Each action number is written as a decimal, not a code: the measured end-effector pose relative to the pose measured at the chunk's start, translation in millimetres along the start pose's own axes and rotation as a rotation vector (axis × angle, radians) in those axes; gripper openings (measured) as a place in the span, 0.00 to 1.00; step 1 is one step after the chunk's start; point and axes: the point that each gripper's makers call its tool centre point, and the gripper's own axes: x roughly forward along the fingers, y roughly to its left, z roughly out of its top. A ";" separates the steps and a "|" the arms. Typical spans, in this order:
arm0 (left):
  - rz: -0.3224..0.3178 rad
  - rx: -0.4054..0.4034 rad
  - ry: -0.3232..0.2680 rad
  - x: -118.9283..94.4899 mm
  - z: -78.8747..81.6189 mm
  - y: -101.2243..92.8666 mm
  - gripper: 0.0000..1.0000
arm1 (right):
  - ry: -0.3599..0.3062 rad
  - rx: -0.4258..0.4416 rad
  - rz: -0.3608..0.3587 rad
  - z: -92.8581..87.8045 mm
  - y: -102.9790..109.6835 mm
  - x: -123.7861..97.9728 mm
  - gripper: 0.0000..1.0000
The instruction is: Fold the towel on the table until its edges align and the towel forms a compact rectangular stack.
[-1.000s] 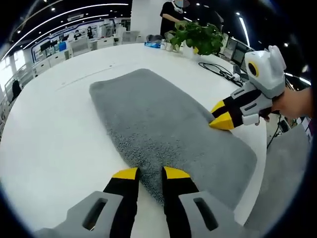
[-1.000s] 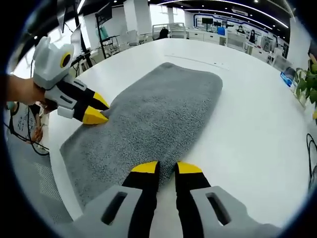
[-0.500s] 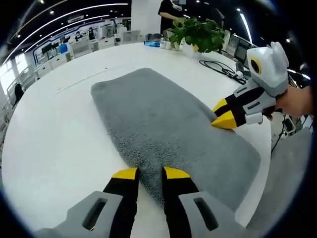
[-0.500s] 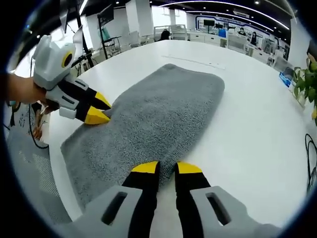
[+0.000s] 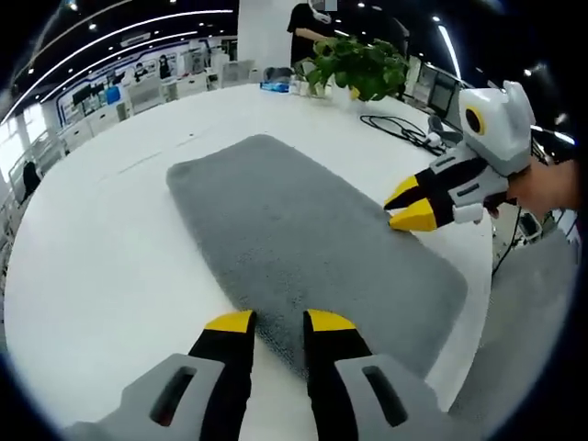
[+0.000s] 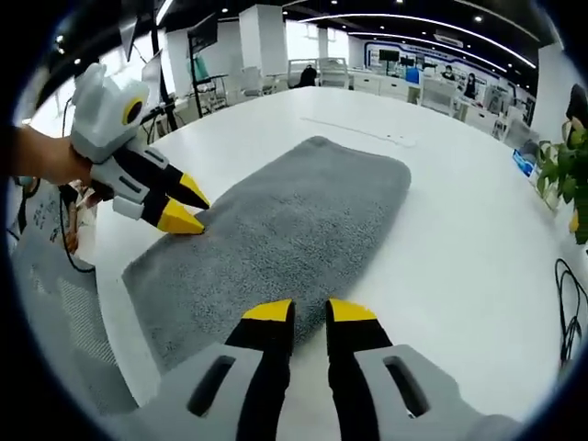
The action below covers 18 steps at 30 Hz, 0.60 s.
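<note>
While a grey towel [image 5: 303, 243] lies spread flat along a white table [image 5: 101, 248], two hand-held grippers sit at its opposite long edges. Seen from the left gripper view, the left gripper [image 5: 280, 322] rests at the towel's near edge, its yellow-tipped black jaws standing a narrow gap apart with the towel's hem running between and just beyond the tips; whether the jaws pinch the cloth cannot be told from here. At the right of that view the right gripper [image 5: 404, 207], held in a person's hand [image 5: 551, 184], comes in with its jaws parted, the lower tip touching the towel's far edge.

From the right gripper view, the same towel [image 6: 285, 230] stretches away toward the far side of the table [image 6: 459, 230]. The right gripper [image 6: 308, 312] shows its two jaws slightly apart at the towel's near edge, and no fold of cloth is seen lifted between them. The left gripper [image 6: 188, 207] enters from the left, jaws spread in a small V, the lower tip resting on the towel's edge.

A potted plant [image 5: 363, 69] stands at the far side of the table, with a black cable [image 5: 404, 129] trailing beside it, near the table's right rim.
</note>
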 end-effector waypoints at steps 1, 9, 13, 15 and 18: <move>-0.006 0.015 -0.001 -0.7 -0.9 -3.9 0.25 | 0.014 -0.033 0.009 -3.5 2.5 -1.3 0.09; 0.001 0.086 0.022 -7.0 -12.9 -18.2 0.25 | 0.044 -0.132 0.063 -24.9 21.0 -13.9 0.08; 0.013 0.094 0.021 -10.8 -13.4 -19.5 0.24 | 0.059 -0.148 0.078 -35.5 25.1 -17.6 0.07; 0.018 0.118 0.029 -12.5 -14.2 -21.9 0.24 | 0.069 -0.182 0.084 -40.0 25.8 -18.4 0.06; 0.016 0.162 0.035 -15.4 -16.4 -27.2 0.24 | 0.085 -0.213 0.094 -44.5 26.7 -18.7 0.03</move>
